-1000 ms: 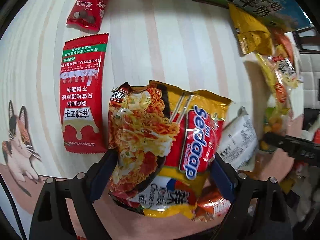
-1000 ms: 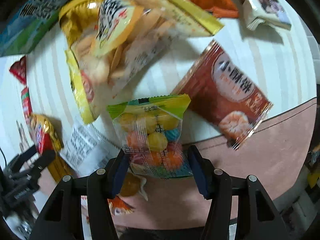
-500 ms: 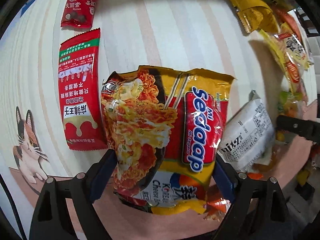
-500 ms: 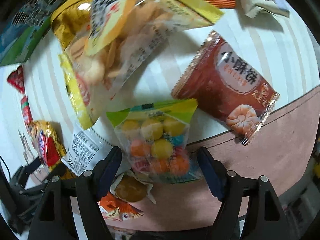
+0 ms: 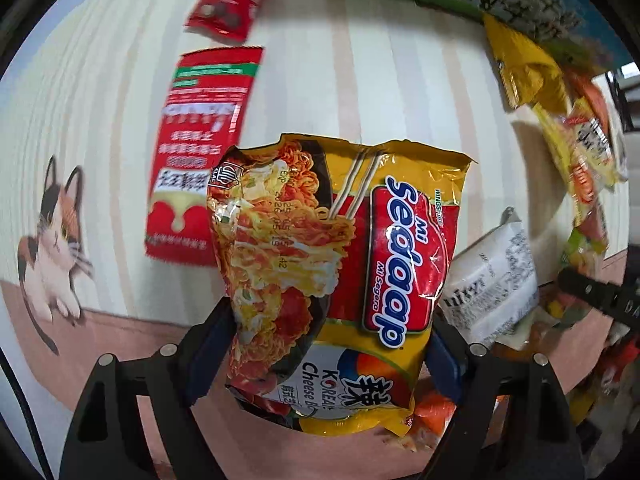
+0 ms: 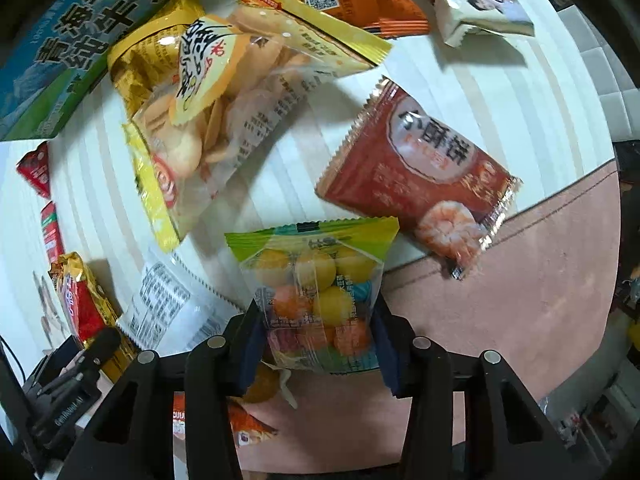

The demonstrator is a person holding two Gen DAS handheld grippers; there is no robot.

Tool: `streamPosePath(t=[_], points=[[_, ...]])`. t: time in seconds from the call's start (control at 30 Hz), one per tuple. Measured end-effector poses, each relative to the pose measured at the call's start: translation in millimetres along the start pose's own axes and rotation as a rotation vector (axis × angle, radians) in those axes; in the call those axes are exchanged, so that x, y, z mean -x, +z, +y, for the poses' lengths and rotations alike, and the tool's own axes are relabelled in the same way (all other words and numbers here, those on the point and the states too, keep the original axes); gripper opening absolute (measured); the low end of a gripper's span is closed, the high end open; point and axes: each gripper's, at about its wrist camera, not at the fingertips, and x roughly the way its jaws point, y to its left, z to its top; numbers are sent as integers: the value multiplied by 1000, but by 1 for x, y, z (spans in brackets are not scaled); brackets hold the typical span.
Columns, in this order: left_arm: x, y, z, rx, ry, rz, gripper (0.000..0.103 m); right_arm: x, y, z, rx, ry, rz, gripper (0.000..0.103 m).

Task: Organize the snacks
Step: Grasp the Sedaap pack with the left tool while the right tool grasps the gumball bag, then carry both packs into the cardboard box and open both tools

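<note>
While pointing down — both tools (image 5: 324,344) (image 6: 316,340) closing.

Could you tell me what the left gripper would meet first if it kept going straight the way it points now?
Most likely the Sedaap noodle packet already between the closing left gripper; behind it the striped tabletop, though depth is unclear.

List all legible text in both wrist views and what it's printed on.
"Mi Sedaap", "Mi Segera", "WINGSFOOD", "KOREAN Cheese B…": noodle packet, between the closing left claw's pads.
"小酥饼": red shrimp-cracker pouch.
"青海牛奶" and "纯牛奶": blue-green milk carton.
"GenRobot.AI": the left claw's body, in the right wrist view.
Candy-ball bag in the closing right claw, long red sachet, white wrapper: print too blurred or small.
</note>
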Motion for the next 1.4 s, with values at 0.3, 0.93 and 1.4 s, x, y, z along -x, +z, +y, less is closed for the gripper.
streamPosePath(t=[0.3, 0.93, 1.4], points=[[66, -44, -10, 86, -19, -148, 85, 53, -25, -17, 110, 93, -25, 50], [212, 16, -73, 63, -159, -393, 85, 233, 80, 49, 270, 281, -261, 50], [131, 203, -74, 97, -197, -131, 85, 211, 250, 102, 265, 202, -264, 50]])
